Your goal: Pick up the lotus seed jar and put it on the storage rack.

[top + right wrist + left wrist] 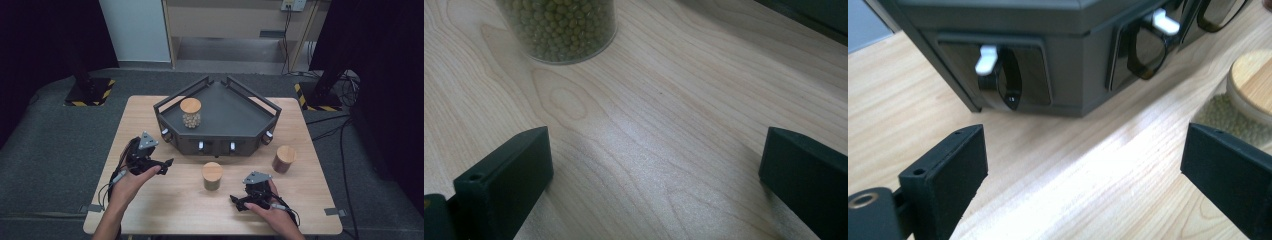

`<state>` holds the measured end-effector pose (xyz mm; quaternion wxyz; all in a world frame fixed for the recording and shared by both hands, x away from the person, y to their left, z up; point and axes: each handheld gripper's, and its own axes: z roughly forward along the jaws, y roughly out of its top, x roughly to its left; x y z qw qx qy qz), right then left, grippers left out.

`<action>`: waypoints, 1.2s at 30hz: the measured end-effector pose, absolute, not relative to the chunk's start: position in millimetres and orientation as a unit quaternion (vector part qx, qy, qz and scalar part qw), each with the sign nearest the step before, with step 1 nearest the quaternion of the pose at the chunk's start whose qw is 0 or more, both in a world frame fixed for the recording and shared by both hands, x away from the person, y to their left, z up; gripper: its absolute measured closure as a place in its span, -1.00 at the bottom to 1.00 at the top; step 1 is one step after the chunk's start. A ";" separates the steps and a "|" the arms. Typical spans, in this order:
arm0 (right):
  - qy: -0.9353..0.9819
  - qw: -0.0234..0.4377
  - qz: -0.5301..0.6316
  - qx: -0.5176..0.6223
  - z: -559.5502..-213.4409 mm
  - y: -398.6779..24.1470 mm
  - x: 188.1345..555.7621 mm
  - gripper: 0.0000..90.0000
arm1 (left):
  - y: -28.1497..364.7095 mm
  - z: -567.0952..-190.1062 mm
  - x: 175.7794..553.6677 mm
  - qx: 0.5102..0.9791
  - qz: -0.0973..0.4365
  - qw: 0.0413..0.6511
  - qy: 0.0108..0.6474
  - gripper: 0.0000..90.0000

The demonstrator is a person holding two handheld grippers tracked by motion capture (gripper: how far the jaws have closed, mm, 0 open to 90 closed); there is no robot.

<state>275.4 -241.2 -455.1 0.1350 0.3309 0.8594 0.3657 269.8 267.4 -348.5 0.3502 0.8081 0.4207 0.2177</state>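
In the high view, one clear glass jar with a round wooden lid [190,113] already stands on the dark grey angular metal tray [235,112], at about ten o'clock; the centre jar of green beans [212,175] and the brown jar at three o'clock [284,159] wait on the pale wooden table [150,200]. In the left gripper view, the left gripper [1083,170] is wide and empty, with the centre jar at two o'clock. In the right gripper view, the right gripper [656,175] is wide, empty, with that jar at eleven o'clock.
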 end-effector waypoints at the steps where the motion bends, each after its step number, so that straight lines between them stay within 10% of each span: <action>1: 0.859 0.135 0.366 0.331 -455.2 -241.2 275.4 -0.98 | 268.2 -350.5 268.4 0.808 0.217 0.350 0.422 -0.92; 36: 0.859 0.135 0.366 0.331 -455.2 -241.1 275.3 -0.98 | 285.4 -444.2 231.2 0.801 0.182 0.313 0.476 -0.92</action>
